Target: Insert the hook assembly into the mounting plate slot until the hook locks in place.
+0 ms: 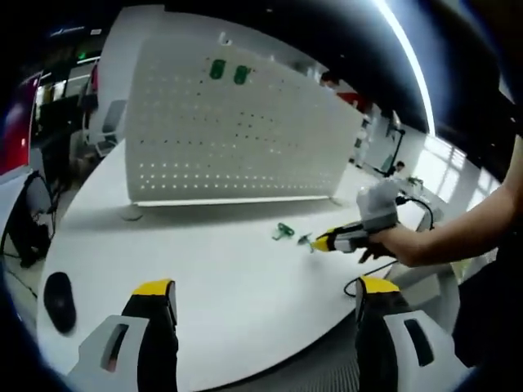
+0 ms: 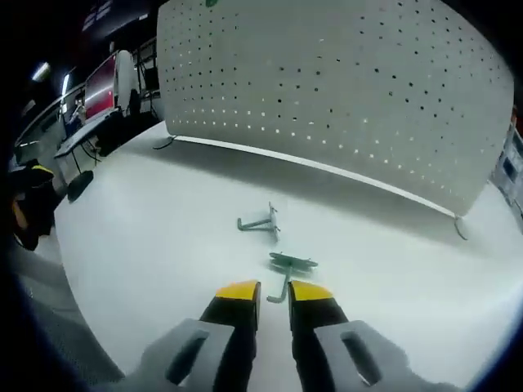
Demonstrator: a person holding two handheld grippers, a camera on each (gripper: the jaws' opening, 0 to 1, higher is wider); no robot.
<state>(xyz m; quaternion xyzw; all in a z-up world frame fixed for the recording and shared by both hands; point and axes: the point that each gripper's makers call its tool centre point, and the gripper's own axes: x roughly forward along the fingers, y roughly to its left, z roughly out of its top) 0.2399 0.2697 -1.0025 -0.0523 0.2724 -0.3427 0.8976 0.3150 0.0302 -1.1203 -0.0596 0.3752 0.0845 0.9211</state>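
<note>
Right gripper [image 2: 273,292] sits low over the white table [image 2: 147,245], jaws nearly together with the stem of a green hook [image 2: 288,268] poking into the narrow gap between the tips; can't tell if it's actually pinched. A second green hook [image 2: 261,221] lies just beyond that one, loose on the table. Behind both stands the white pegboard [image 2: 343,90], with two green pieces [image 1: 229,72] mounted near its top. Left gripper [image 1: 265,287] is spread wide, empty, well back from the hooks.
</note>
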